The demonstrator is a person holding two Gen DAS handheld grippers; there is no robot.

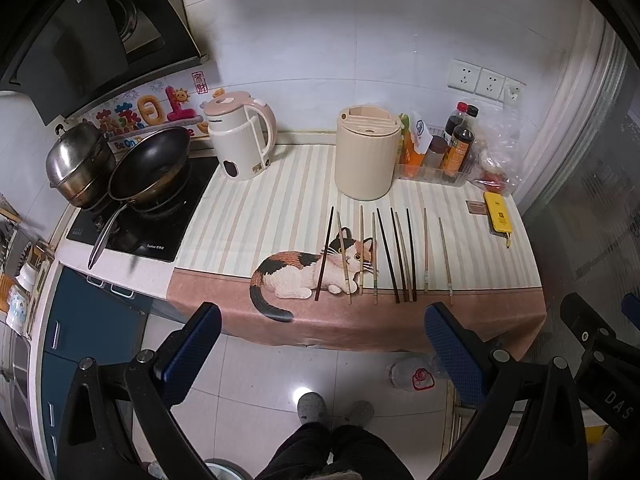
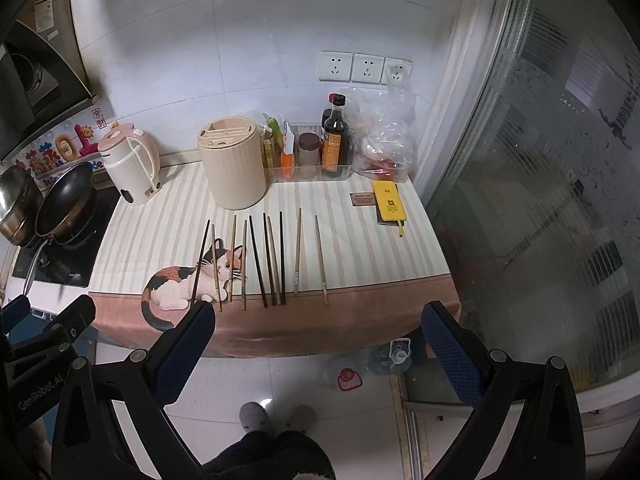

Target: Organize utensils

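1. Beige utensil holder (image 1: 368, 152) stands at the back of the striped cat-print mat (image 1: 256, 216); ten chopsticks (image 1: 384, 256) lie in a row before it. Left gripper (image 1: 322, 344) hangs spread, empty, above the floor.
2. Right gripper (image 2: 316, 340) likewise gapes wide and empty, near the counter edge.

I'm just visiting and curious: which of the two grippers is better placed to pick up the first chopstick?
Probably the right gripper: in its view the chopsticks lie straight ahead between its open fingers. The left gripper, also open, faces the row's left end. Both hang short of the counter edge, so the margin is small.
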